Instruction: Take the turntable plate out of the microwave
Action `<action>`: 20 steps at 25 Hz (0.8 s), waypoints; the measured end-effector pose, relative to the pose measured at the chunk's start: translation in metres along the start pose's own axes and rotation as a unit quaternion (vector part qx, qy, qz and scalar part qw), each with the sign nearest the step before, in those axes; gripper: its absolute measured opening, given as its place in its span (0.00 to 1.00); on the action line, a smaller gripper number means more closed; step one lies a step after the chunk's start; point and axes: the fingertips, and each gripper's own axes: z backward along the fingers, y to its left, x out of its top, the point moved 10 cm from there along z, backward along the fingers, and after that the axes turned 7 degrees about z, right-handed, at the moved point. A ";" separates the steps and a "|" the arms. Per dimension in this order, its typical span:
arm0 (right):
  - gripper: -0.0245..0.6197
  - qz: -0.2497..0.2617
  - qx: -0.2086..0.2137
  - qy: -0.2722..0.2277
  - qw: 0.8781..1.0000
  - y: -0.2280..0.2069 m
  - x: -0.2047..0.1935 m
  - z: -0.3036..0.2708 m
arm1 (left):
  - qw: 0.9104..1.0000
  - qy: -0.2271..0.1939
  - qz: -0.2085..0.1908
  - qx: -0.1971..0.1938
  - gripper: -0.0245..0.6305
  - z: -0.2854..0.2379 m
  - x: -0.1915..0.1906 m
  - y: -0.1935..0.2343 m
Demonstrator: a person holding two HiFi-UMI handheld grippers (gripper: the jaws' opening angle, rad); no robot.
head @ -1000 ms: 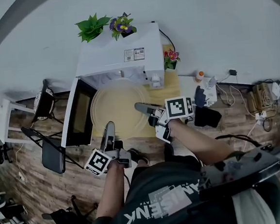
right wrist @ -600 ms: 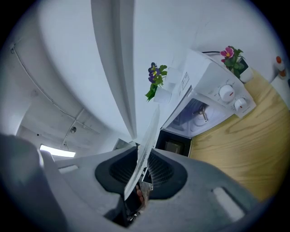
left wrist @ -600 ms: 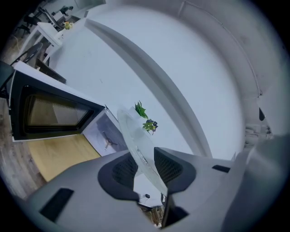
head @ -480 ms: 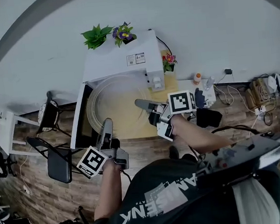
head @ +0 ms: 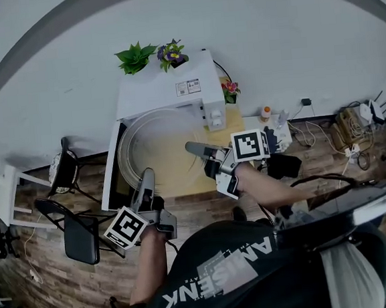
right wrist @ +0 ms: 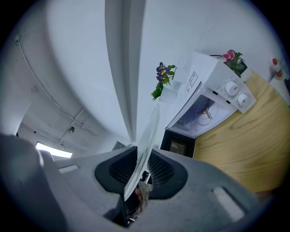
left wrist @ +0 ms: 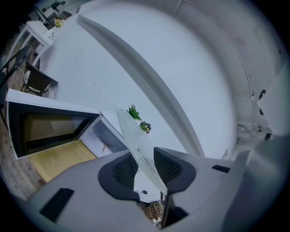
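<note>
Turntable plate (head: pixel 157 143) pinched edgewise in left tongs (head: pixel 146 181) and right tongs (head: pixel 192 147).

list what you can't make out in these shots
- Cavity of the microwave, head view: hidden behind the turntable plate.
- label on the microwave's top, head view: print too small.
- Plate's face, both gripper views: seen edge-on only, clamped in the left gripper and right gripper.

Left gripper (head: pixel 147 177) and right gripper (head: pixel 192 146) near level, each clamped on turntable plate (head: pixel 155 141) rim.
</note>
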 end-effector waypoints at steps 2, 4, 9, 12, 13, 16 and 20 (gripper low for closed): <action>0.15 0.009 -0.004 -0.002 1.000 0.002 0.000 -0.001 | 1.000 0.003 0.009 -0.010 0.21 -0.001 0.001 0.001; 0.15 0.013 -0.008 -0.003 1.000 0.003 0.001 -0.002 | 1.000 0.006 -0.006 -0.005 0.21 -0.002 0.005 0.002; 0.16 0.019 -0.019 -0.008 1.000 0.006 -0.002 -0.003 | 1.000 0.007 -0.015 -0.012 0.21 -0.001 0.009 0.004; 0.16 0.024 -0.018 -0.009 1.000 0.009 -0.001 -0.003 | 1.000 0.004 -0.001 -0.024 0.21 -0.002 0.009 0.001; 0.16 0.026 -0.018 -0.009 0.999 0.009 -0.001 -0.003 | 0.999 0.004 0.011 -0.034 0.21 -0.004 0.006 0.000; 0.17 0.027 -0.017 -0.009 0.999 0.008 0.000 -0.004 | 1.000 0.008 -0.020 -0.016 0.20 -0.002 0.012 -0.001; 0.17 0.023 -0.018 -0.011 1.000 0.005 -0.002 -0.002 | 1.000 0.008 -0.004 -0.024 0.20 -0.005 0.009 0.000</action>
